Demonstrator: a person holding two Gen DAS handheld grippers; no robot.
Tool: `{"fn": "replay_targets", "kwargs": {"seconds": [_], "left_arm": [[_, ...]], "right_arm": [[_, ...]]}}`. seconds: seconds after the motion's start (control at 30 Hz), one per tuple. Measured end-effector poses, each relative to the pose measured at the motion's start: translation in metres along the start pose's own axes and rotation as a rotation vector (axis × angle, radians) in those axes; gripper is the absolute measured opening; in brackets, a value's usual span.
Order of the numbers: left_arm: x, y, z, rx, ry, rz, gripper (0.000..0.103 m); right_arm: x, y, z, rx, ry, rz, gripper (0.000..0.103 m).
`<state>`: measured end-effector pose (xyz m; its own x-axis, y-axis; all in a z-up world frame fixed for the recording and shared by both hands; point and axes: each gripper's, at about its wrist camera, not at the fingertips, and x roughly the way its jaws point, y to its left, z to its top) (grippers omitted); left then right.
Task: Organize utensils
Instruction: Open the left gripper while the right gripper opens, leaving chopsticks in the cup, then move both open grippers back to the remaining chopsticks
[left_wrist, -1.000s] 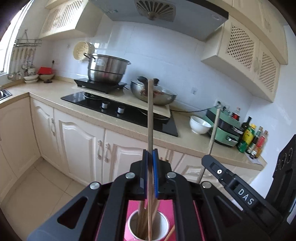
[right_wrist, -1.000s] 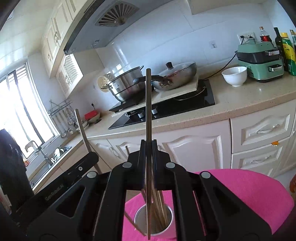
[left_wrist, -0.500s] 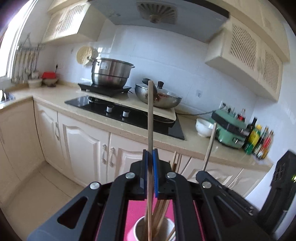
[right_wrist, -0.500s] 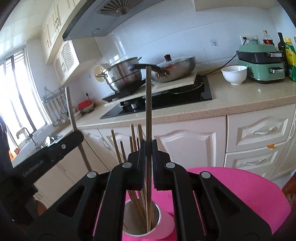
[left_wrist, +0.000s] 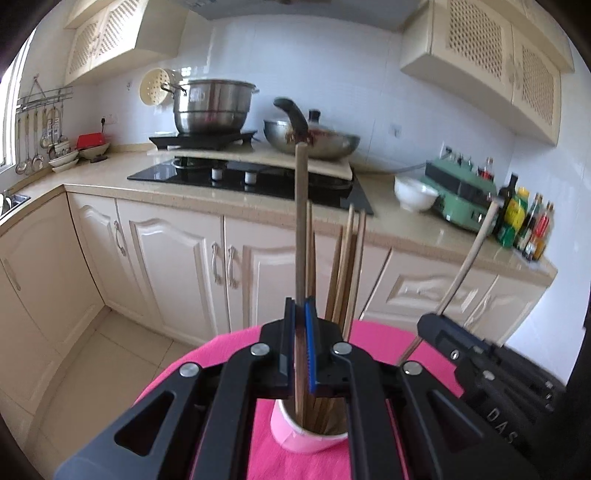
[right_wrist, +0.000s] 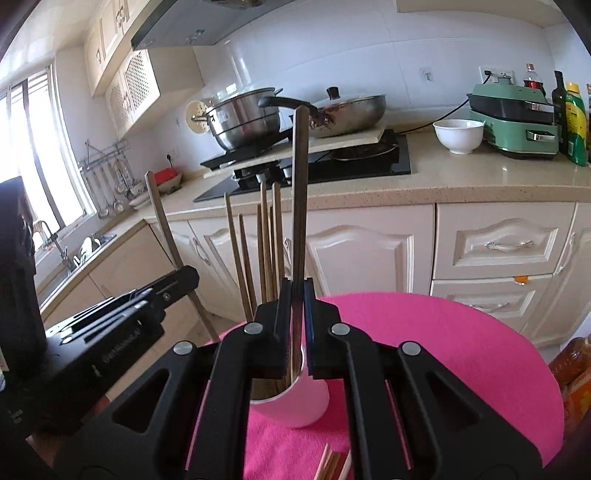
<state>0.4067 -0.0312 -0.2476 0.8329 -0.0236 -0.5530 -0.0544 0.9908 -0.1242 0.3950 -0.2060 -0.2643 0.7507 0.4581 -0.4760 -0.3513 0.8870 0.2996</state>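
Note:
A pale cup (left_wrist: 310, 437) (right_wrist: 295, 402) stands on a round pink-covered table (left_wrist: 221, 369) (right_wrist: 443, 350) with several wooden chopsticks (left_wrist: 347, 266) (right_wrist: 267, 251) upright in it. My left gripper (left_wrist: 302, 325) is shut on one chopstick (left_wrist: 301, 221), held upright, its lower end inside the cup. My right gripper (right_wrist: 297, 302) is shut on another chopstick (right_wrist: 299, 192), also upright with its lower end in the cup. The right gripper (left_wrist: 480, 362) shows at the right of the left wrist view, the left gripper (right_wrist: 129, 314) at the left of the right wrist view.
Loose chopsticks (right_wrist: 332, 463) lie on the pink cloth near me. Behind the table runs a kitchen counter (left_wrist: 406, 229) with a hob (left_wrist: 258, 177), a steel pot (left_wrist: 212, 107), a wok (left_wrist: 314, 138), a white bowl (right_wrist: 458, 134), a green appliance (right_wrist: 517, 118) and bottles (left_wrist: 524, 221).
Both grippers have sunk toward the cup with their chopsticks, whose lower ends now reach deeper into it. The chopsticks standing in the cup now rise into view ahead of the fingers.

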Motion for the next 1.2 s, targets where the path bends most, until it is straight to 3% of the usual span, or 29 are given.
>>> {"fn": "replay_targets", "kwargs": {"seconds": [0.1, 0.37, 0.43, 0.47, 0.6, 0.9, 1.1, 1.2], "left_arm": [[0.005, 0.002, -0.008, 0.012, 0.058, 0.006, 0.005], [-0.001, 0.012, -0.008, 0.015, 0.096, 0.024, 0.008], [-0.004, 0.015, -0.008, 0.017, 0.098, 0.031, 0.014], [-0.006, 0.015, -0.007, 0.016, 0.096, 0.035, 0.023], [-0.01, 0.017, -0.007, 0.013, 0.102, 0.05, 0.034], [-0.028, 0.024, -0.006, 0.011, 0.1, 0.074, 0.04], [-0.042, 0.027, -0.008, 0.014, 0.101, 0.068, 0.041], [-0.048, 0.027, -0.01, 0.013, 0.106, 0.066, 0.042]], "right_arm": [[0.001, 0.003, -0.004, -0.013, 0.02, -0.013, 0.007], [0.005, 0.011, -0.014, -0.019, 0.062, -0.029, 0.007], [0.005, 0.012, -0.015, -0.017, 0.068, -0.031, 0.007], [0.005, 0.012, -0.015, -0.016, 0.067, -0.033, 0.007], [0.004, 0.013, -0.014, -0.016, 0.074, -0.034, 0.007], [-0.005, 0.021, -0.014, 0.002, 0.078, -0.032, 0.009], [-0.019, 0.028, -0.012, 0.003, 0.05, -0.045, 0.028], [-0.031, 0.03, -0.011, -0.002, 0.026, -0.057, 0.045]]}}
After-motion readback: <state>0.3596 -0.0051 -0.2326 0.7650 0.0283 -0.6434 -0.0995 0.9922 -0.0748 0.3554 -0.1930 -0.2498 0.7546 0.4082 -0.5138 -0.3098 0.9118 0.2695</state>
